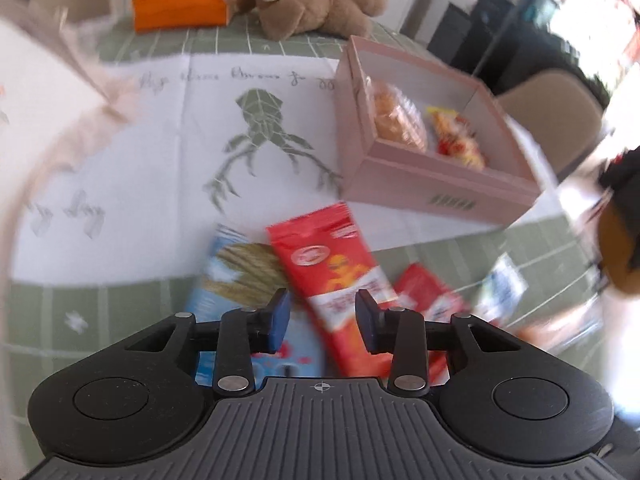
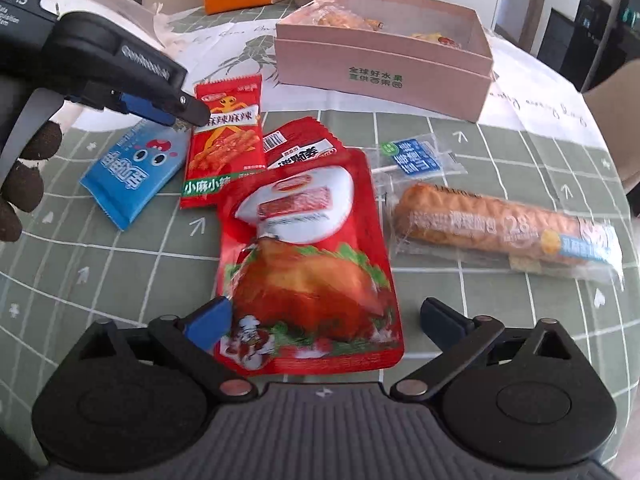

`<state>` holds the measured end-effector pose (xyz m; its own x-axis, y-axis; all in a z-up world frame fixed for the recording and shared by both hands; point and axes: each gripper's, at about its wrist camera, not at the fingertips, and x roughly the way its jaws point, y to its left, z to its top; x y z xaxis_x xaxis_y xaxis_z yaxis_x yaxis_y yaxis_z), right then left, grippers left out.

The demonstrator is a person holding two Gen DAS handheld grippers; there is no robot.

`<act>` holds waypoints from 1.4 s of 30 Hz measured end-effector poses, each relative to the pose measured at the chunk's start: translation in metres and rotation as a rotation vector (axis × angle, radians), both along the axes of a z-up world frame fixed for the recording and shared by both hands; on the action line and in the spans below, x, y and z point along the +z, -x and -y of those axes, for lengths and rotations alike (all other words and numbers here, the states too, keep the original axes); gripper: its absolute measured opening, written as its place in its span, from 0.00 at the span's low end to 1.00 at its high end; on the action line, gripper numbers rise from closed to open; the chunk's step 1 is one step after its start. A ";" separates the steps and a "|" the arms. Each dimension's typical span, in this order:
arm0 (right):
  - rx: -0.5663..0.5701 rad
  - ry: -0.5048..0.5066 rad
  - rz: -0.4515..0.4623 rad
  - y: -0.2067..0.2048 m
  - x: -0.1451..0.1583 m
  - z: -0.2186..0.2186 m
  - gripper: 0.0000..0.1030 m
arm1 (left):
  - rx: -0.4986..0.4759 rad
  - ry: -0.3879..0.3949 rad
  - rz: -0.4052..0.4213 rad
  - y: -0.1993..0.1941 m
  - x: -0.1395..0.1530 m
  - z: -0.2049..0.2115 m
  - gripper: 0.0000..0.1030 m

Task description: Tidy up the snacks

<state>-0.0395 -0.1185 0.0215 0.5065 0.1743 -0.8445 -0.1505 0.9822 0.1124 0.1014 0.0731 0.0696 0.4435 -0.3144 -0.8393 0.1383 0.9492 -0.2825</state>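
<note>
The right tongs (image 2: 324, 320) are being held released around the chicken pouch (image 2: 308, 264). At 11 o'clock, the released left tongs (image 1: 322, 316) are being positioned over the red packet (image 1: 336, 276); overlapping wrappers may be dragged. The pink box (image 2: 384, 76) is waiting at 12 o'clock on the worktop (image 2: 520, 300).

A box (image 2: 384, 68) sits at upper centre of the right wrist frame, two snack bags inside. Below it lie packets in a row: a pouch (image 2: 132, 172) at left, a chicken packet (image 2: 308, 264) at centre, a bread roll (image 2: 504, 232) at right.
</note>
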 end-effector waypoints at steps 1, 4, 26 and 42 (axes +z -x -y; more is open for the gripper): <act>-0.008 -0.011 -0.003 0.002 0.001 0.003 0.95 | 0.012 0.027 -0.022 -0.003 -0.002 0.004 0.39; -0.028 0.014 0.000 0.011 0.003 0.007 0.95 | 0.007 -0.027 -0.051 -0.013 -0.011 0.026 0.39; -0.447 -0.047 0.061 -0.059 0.018 0.095 0.71 | -0.134 -0.132 -0.029 0.027 -0.019 -0.013 0.51; -0.172 0.054 0.126 -0.046 0.041 0.069 0.75 | -0.262 -0.273 0.048 0.012 -0.020 0.048 0.43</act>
<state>0.0068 -0.1870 0.0626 0.6269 0.0321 -0.7784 0.0106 0.9987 0.0498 0.0892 0.0247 0.0495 0.4188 -0.1896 -0.8881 0.3932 0.9194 -0.0109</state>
